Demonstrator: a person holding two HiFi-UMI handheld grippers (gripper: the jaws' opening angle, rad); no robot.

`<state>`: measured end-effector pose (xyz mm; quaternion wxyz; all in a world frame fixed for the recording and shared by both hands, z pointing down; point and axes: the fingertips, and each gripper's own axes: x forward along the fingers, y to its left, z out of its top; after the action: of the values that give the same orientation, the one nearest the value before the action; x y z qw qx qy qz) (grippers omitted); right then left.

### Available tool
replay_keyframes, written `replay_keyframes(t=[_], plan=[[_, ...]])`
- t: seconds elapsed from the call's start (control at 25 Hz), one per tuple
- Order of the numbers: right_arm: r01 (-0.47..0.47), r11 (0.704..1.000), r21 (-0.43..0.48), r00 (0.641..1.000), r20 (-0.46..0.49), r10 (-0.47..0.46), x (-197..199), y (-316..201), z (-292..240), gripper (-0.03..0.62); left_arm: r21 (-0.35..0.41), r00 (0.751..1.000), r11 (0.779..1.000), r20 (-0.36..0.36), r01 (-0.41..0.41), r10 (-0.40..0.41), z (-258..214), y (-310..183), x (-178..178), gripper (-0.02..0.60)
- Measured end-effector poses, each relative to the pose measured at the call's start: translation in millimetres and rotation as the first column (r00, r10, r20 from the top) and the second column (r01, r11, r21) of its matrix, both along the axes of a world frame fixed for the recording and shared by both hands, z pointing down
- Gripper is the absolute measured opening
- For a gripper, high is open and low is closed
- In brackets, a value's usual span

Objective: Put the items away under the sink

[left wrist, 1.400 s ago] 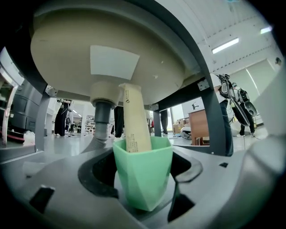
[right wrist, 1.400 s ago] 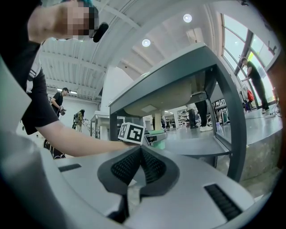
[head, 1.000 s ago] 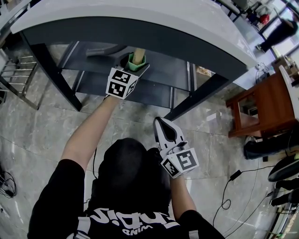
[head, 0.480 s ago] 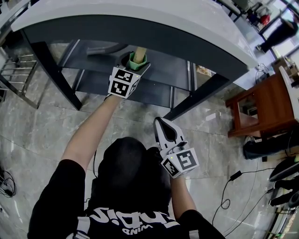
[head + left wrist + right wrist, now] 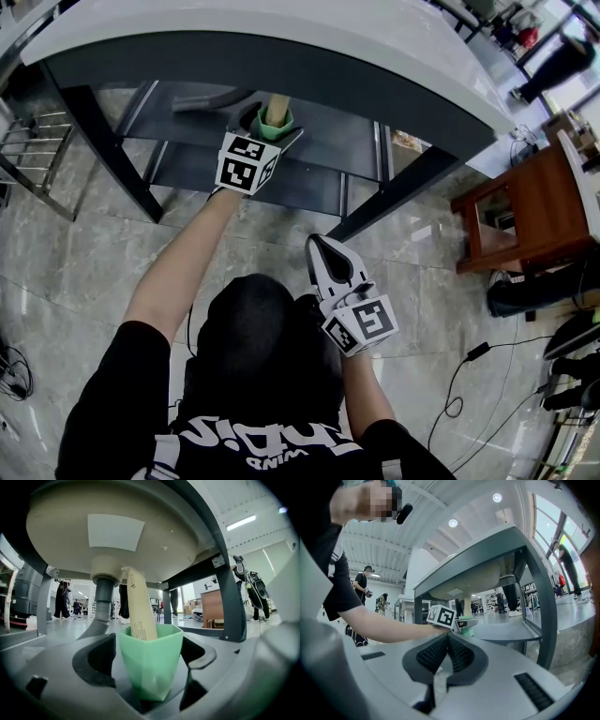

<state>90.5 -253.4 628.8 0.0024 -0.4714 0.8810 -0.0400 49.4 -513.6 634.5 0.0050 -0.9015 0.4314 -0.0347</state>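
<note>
- Plainly, the left gripper (image 5: pixel 265 134) is the nearer one. It reaches level under the white sink basin (image 5: pixel 117 527), and the pale green faceted plastic cup (image 5: pixel 150 663) lies straight ahead of it, between its two jaws.
- Its jaws have just been opening and now stand wide. The dark pads (image 5: pixel 101 660) flank the cup on either side, and we judge that they do not press it, though the gaps look slight.
- The cup appears to stand upright on the dark grey shelf (image 5: pixel 323 141) under the basin, just in front of the grey drain pipe (image 5: pixel 104 597).
- The cream-coloured tube (image 5: pixel 139 609) inside the cup leans a little, and its top comes close to the basin's underside.
- So the long axis of cup and tube runs up and down, across the line along which the gripper points.
- We judge that the coming move is a straight pull back along that line, kept level so that neither pad drags a wall of the cup and tips it.
- The right gripper (image 5: pixel 446 641) hangs well apart, back by the person's body and outside the stand's dark metal leg (image 5: pixel 394 192). Its jaws are closed together on nothing, and we think it is too far off to steady the cup.
</note>
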Motion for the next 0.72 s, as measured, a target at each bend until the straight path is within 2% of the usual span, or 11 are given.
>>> replay_keyframes(t=[0.32, 0.72], plan=[[0.008, 1.000, 0.007, 1.000, 0.012, -0.008, -2.0, 0.1, -2.4, 0.018, 0.017, 1.000, 1.000, -0.007, 0.010, -0.010, -12.9, 12.9, -19.4, 0.423], [0.022, 1.000, 0.023, 0.999, 0.024, -0.022, -5.5, 6.6, -7.0, 0.018, 0.039, 0.999, 0.998, -0.008, -0.044, 0.044, -27.4, 70.9, -33.3, 0.422]])
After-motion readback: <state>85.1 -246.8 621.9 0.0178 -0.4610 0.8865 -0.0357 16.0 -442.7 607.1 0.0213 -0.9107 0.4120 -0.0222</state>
